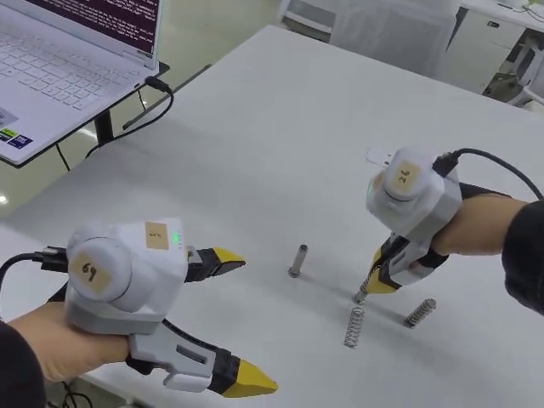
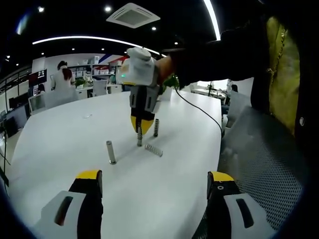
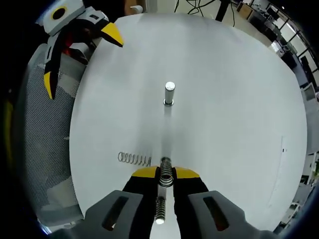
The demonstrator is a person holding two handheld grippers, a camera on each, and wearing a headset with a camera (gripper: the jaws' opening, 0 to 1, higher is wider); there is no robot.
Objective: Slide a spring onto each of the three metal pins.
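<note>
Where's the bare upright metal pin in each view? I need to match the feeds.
Head view: the bare pin stands just right of centre, left of the right gripper.
Left gripper view: the bare pin is left of centre, above the left-hand jaw.
Right gripper view: the bare pin is upper centre, straight ahead of the jaws.
Shared landmark: the right gripper, shut on a spring, close to the bare pin.

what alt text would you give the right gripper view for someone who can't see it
The right gripper has its yellow-tipped fingers shut on a spring over a white table. A bare metal pin stands ahead, a second spring lies at lower left, and the left gripper sits open at top left.
</note>
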